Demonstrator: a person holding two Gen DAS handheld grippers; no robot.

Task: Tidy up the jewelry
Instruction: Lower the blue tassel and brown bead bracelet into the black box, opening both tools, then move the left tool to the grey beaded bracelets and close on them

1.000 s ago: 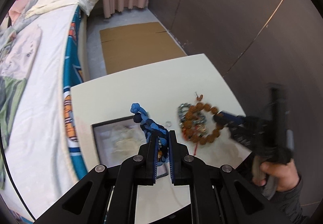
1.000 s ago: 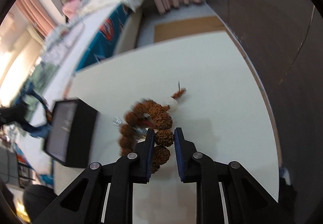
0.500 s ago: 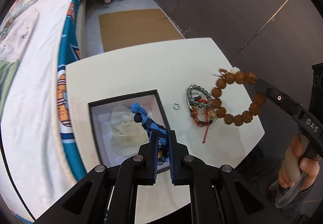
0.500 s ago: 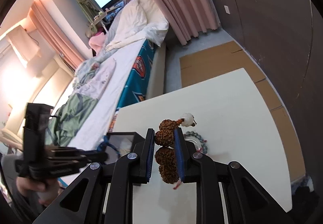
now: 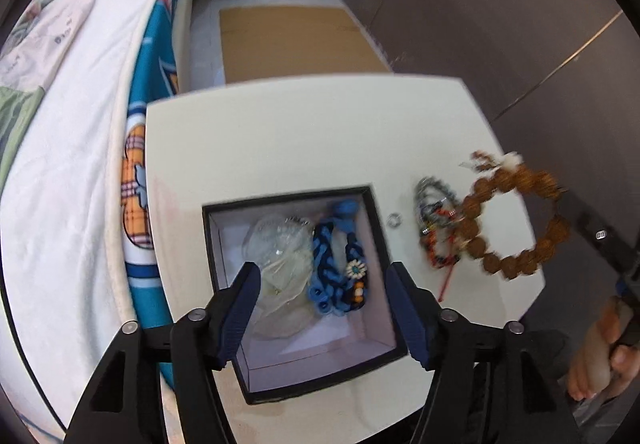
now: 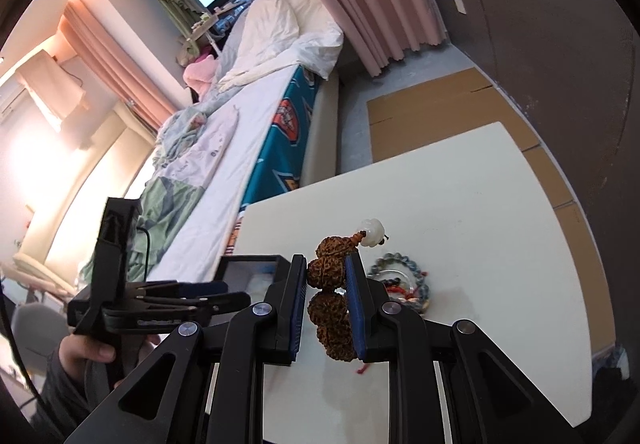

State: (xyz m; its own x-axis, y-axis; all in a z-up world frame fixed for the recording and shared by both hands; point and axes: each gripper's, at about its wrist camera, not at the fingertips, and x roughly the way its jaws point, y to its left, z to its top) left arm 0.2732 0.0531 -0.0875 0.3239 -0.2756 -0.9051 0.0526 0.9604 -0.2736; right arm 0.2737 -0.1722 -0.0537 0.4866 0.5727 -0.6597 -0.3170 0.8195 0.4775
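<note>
The left gripper (image 5: 322, 310), its jaws just opened and empty, hangs over the blue braided bracelet (image 5: 338, 264) dropped in the black box (image 5: 378, 236) near the tabletop's left edge. The right gripper (image 6: 326, 308) pinches the brown bead bracelet (image 6: 328, 296) aloft; it probably goes in the box next.

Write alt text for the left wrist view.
The open left gripper hangs over a black box where a blue braided bracelet lies beside a clear plastic bag. To the right, over the white table, the right gripper holds up a brown bead bracelet.
</note>
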